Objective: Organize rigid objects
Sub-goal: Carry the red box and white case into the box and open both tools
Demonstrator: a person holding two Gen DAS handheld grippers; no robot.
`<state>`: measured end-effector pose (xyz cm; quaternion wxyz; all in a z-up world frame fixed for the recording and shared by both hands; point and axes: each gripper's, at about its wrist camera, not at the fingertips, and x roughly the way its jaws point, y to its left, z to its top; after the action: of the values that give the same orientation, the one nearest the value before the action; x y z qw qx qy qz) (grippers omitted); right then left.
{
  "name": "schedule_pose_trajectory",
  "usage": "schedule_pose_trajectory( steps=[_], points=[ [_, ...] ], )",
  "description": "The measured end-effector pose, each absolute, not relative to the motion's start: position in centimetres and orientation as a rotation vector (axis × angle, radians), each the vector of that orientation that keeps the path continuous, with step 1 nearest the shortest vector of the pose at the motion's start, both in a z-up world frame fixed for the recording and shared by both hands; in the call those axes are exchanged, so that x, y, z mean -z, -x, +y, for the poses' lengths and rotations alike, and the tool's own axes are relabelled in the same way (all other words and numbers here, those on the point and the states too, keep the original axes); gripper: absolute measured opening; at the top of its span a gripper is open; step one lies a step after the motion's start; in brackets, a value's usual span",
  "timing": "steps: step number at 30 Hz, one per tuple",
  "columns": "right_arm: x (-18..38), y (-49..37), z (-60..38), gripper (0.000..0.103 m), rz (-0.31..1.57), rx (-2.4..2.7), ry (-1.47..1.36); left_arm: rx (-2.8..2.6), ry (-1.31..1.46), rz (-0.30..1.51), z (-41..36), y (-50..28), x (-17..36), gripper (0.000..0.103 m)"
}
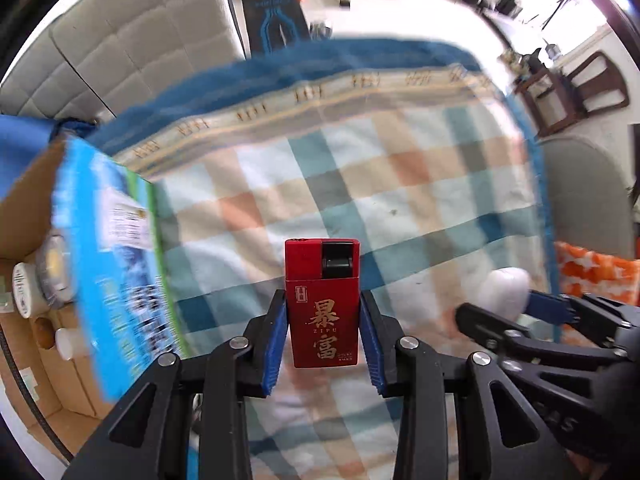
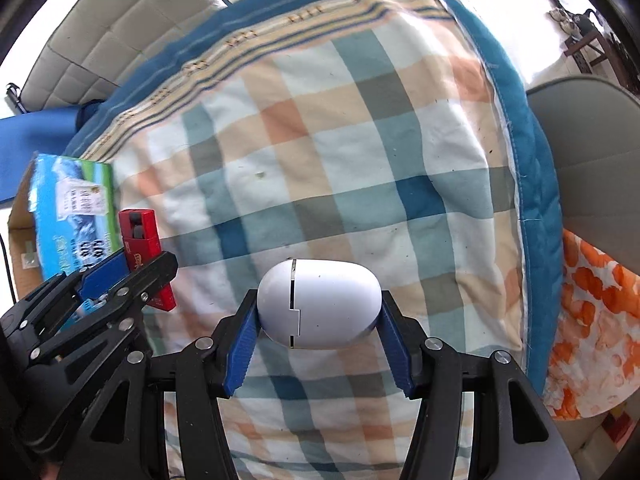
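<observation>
My left gripper (image 1: 323, 320) is shut on a red lighter (image 1: 322, 304) with gold characters, held upright above the checked blanket (image 1: 400, 184). In the right wrist view the same lighter (image 2: 140, 236) shows at the left, clamped in the left gripper (image 2: 132, 270). My right gripper (image 2: 318, 312) is shut on a white egg-shaped case (image 2: 320, 304) with a seam down its front, its blue pads (image 2: 240, 344) pressing both ends. That white case (image 1: 504, 288) and the right gripper (image 1: 492, 312) appear at the right edge of the left wrist view.
A cardboard box (image 1: 28, 208) at the left holds a blue and green carton (image 1: 116, 248), also seen as the carton (image 2: 72, 208), and small white containers (image 1: 24, 288). An orange patterned cloth (image 2: 592, 332) lies at the right. A quilted sofa (image 1: 132, 48) stands behind the blanket.
</observation>
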<state>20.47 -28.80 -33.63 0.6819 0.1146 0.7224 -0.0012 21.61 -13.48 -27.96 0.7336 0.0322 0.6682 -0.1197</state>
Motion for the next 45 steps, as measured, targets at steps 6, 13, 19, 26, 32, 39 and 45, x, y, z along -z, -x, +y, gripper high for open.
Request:
schedule_pose_trajectory(
  steps=[6,13,19,26,32,39,45],
  points=[
    [28.0,-19.6,-24.8,0.059,1.548,-0.078,-0.211,0.258,-0.004,1.346,-8.2,-20.8,21.1,0.032],
    [24.2,-19.9,-15.8,0.059,1.509,-0.201,-0.171,0.176,0.024,1.296,0.6,-19.2,19.2,0.032],
    [25.5,-19.6,-6.3,0.059,1.543,-0.303,-0.139,0.076,0.051,1.331,9.4,-16.8,20.6,0.032],
    [31.6,-20.4,2.1,0.059,1.635,-0.336,-0.097,-0.010,0.114,1.428,17.2,-16.4,26.1,0.032],
    [36.4,-21.5,5.6,0.059,1.696,-0.319,-0.078,-0.007,0.203,1.530,20.9,-18.1,31.6,0.032],
    [38.8,-23.0,7.0,0.059,1.711,-0.284,-0.055,0.039,0.225,1.598,21.4,-20.0,35.2,0.032],
    [39.0,-23.9,7.6,0.059,1.678,-0.254,-0.018,0.062,0.229,1.608,21.4,-21.1,36.0,0.032]
  ],
)
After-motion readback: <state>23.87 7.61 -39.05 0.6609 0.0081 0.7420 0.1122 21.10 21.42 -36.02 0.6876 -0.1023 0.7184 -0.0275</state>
